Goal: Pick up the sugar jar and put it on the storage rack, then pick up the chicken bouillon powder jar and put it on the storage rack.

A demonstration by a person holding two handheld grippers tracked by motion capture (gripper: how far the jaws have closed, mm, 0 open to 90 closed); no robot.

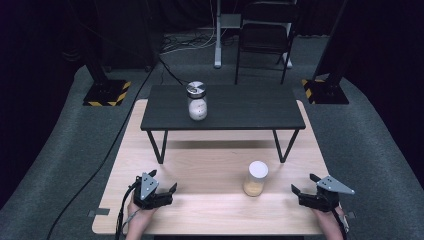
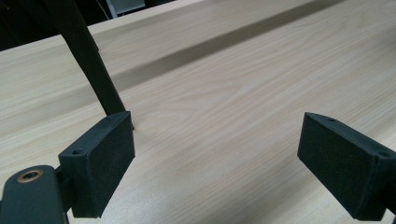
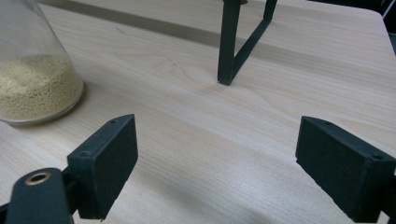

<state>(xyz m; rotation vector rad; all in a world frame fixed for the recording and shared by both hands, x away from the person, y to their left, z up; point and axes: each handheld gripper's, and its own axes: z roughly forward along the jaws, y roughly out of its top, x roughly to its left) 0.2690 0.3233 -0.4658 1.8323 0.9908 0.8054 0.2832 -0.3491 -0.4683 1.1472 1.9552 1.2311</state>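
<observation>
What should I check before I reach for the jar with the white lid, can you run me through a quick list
1. Right gripper open wide enough: ok, jaws stand apart with nothing between them.
2. Left gripper free: ok, open and holding nothing.
3. White-lidded jar upright on the wooden table: ok, grainy yellowish fill settled at the bottom.
4. Path from right gripper to jar: ok, bare wood between them.
5. Black shelf leg out of the way: ok, it stands beyond the jar's side.
6. Lid firmly closed: cannot tell.
</observation>
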